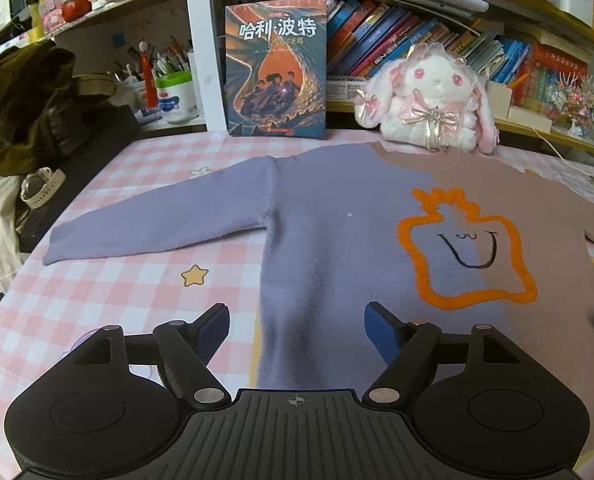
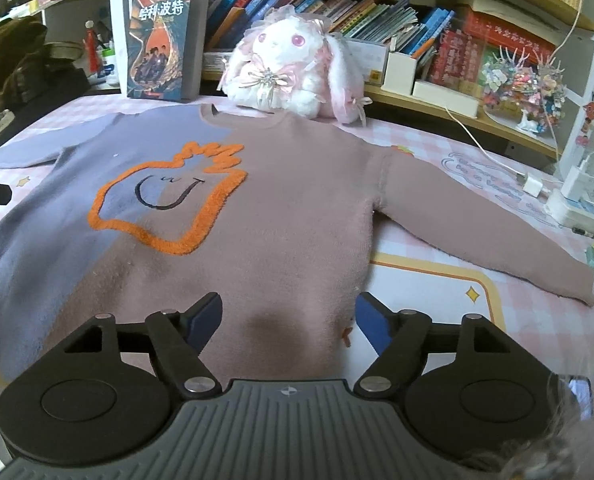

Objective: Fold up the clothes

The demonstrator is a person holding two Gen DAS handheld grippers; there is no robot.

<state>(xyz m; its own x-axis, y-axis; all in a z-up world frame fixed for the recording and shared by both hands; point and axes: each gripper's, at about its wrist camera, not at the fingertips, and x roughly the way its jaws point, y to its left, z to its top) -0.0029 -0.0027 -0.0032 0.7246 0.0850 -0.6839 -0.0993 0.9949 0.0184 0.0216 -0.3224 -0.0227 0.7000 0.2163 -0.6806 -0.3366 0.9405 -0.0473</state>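
A two-tone sweater (image 1: 337, 216) lies flat, front up, on the pink checked table. Its left half is purple, its right half dusty pink (image 2: 289, 208), with an orange fuzzy outline and a drawn smile on the chest (image 1: 467, 248). Both sleeves are spread out: the purple one (image 1: 149, 220) to the left, the pink one (image 2: 477, 220) to the right. My left gripper (image 1: 297, 330) is open and empty over the purple hem side. My right gripper (image 2: 289, 326) is open and empty over the pink hem side.
A white plush bunny (image 1: 429, 100) sits just behind the collar, next to an upright book (image 1: 275, 68). Bookshelves stand behind. A dark green bag (image 1: 21, 108) and a watch (image 1: 43, 186) lie at the left. A charger and cables (image 2: 569, 196) lie at the right.
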